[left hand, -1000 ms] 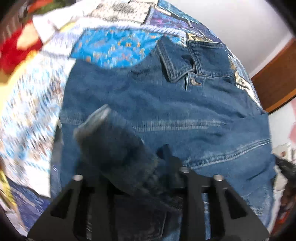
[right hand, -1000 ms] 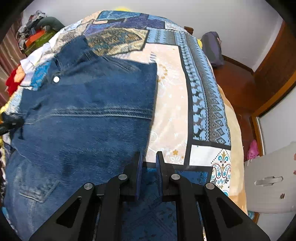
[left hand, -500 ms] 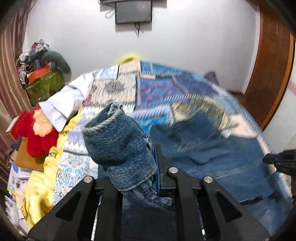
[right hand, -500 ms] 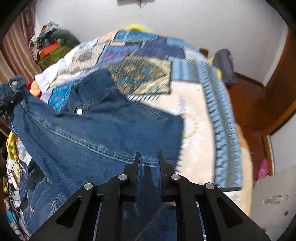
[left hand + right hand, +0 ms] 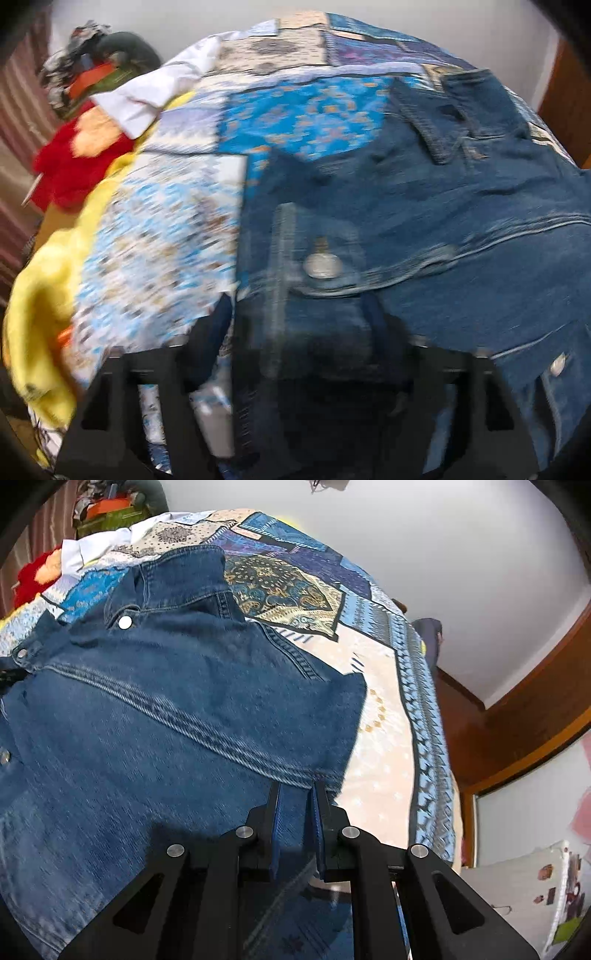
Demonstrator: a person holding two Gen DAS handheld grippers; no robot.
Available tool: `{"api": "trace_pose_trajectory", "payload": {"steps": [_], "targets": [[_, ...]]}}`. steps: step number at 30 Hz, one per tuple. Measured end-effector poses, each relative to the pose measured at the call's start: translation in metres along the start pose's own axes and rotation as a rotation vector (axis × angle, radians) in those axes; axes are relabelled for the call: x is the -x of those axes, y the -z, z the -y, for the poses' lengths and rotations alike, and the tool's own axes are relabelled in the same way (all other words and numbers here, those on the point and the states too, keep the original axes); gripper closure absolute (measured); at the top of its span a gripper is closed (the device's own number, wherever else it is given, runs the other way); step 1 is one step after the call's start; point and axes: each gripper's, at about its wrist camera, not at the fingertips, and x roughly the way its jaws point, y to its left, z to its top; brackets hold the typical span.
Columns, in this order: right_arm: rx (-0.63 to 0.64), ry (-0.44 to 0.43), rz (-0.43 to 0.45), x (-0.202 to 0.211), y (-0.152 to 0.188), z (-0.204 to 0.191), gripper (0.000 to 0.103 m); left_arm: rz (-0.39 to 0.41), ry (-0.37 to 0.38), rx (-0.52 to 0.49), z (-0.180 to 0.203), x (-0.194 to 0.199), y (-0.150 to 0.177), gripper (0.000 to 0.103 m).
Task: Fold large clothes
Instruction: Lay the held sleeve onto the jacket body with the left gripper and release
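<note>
A: Lowered since half a second ago, the sleeve cuff (image 5: 317, 258) is now lying on the denim jacket (image 5: 461, 221); the left gripper (image 5: 295, 332) is opening wide, cuff between its jaws but unpressed.

B: And the right wrist view?

A: The right gripper (image 5: 295, 812) is pinching the jacket's side edge, jaws narrow. The jacket is resting on the patchwork bedspread (image 5: 388, 720), flatter than before.

B: Progress?

A: One sleeve appears folded in; body folds are probably remaining.

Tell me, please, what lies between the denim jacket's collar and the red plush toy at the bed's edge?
In the left wrist view, patchwork bedspread and a white cloth lie between the collar and the red plush toy.
</note>
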Motion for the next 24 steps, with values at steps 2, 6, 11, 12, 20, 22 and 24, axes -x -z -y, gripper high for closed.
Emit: {"api": "trace_pose_trajectory", "payload": {"steps": [2,6,11,12,20,22,24], "targets": [[-0.017,-0.009,-0.003,0.0,0.003,0.003,0.093,-0.013,0.073,0.033,-0.015,0.005,0.008,0.019],[-0.023,0.024,-0.023,-0.001,0.008,0.005,0.093,-0.044,0.117,0.047,-0.021,0.014,0.016,0.018],[-0.089,0.016,-0.046,0.0,0.02,0.024,0.063,-0.047,0.052,-0.04,-0.005,0.016,0.023,0.017],[-0.112,0.021,-0.049,0.0,0.022,0.031,0.053,-0.055,0.048,-0.045,-0.005,0.014,0.023,0.017],[-0.283,-0.136,-0.044,0.014,0.033,0.084,0.022,-0.023,0.078,-0.004,-0.024,0.05,0.008,0.017],[-0.328,-0.198,-0.018,0.019,0.026,0.092,0.022,0.005,0.07,0.006,-0.032,0.059,-0.002,0.017],[-0.372,-0.257,-0.001,0.019,0.015,0.098,0.022,0.022,0.078,0.029,-0.042,0.061,-0.016,0.017]]}}
